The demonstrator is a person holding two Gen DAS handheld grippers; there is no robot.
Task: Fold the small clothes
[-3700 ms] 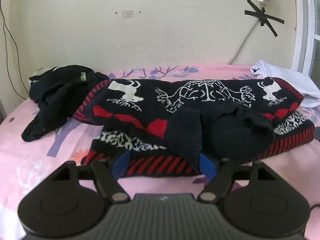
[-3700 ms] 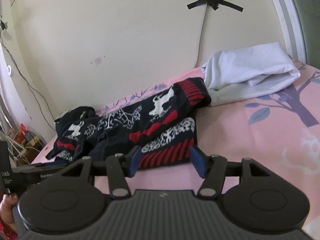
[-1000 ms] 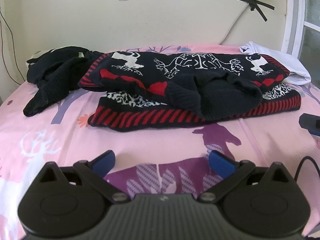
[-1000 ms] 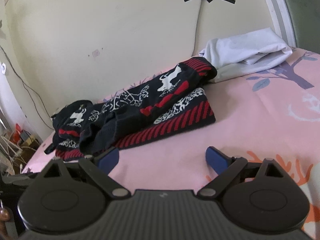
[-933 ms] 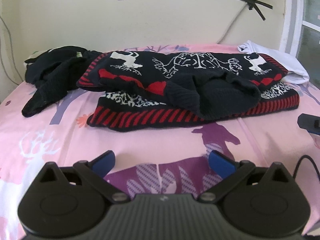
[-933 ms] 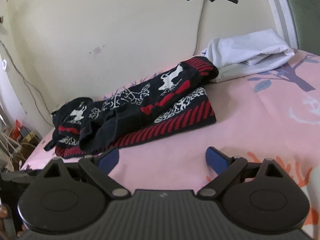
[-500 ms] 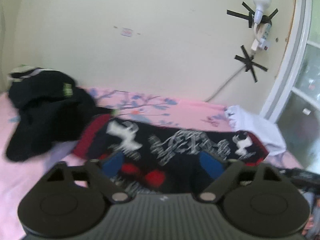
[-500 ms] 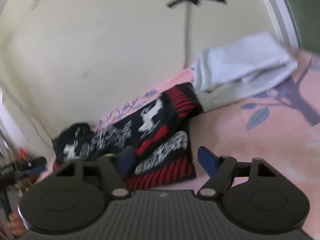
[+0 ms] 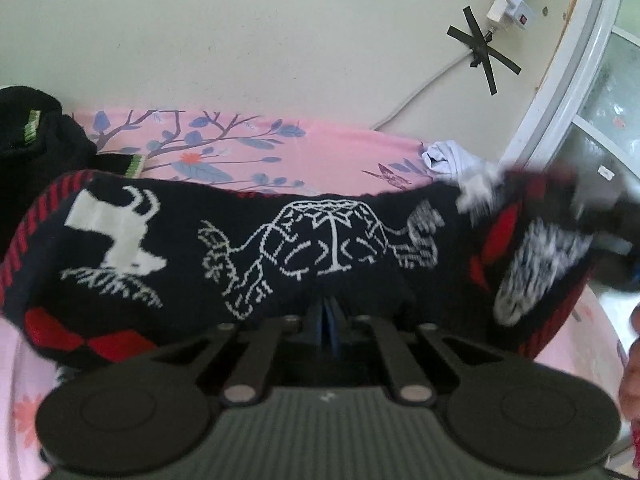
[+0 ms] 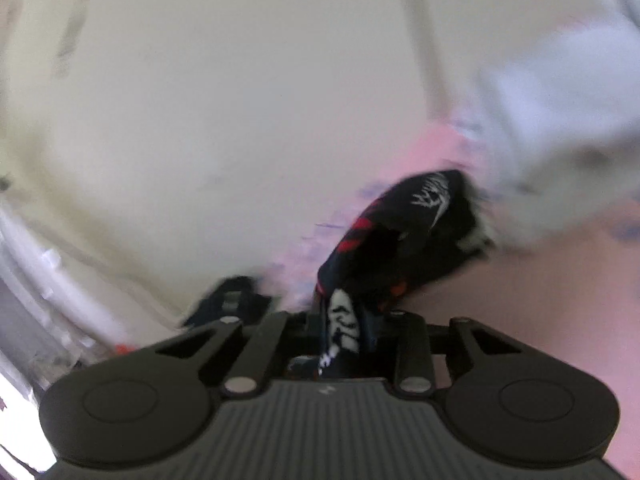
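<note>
Both pairs of fingers are clamped on knit: the left gripper (image 9: 325, 320) pinches the near edge of the reindeer-pattern sweater (image 9: 280, 256), the right gripper (image 10: 347, 334) its right end. It hangs lifted over the pink bedsheet (image 9: 320, 148), so folding looks unfinished.

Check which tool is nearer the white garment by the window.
Right. The right tool, shut on the patterned sweater, sits close in front of the white garment. The left tool grips the sweater's middle, and the garment lies far off to its right.
</note>
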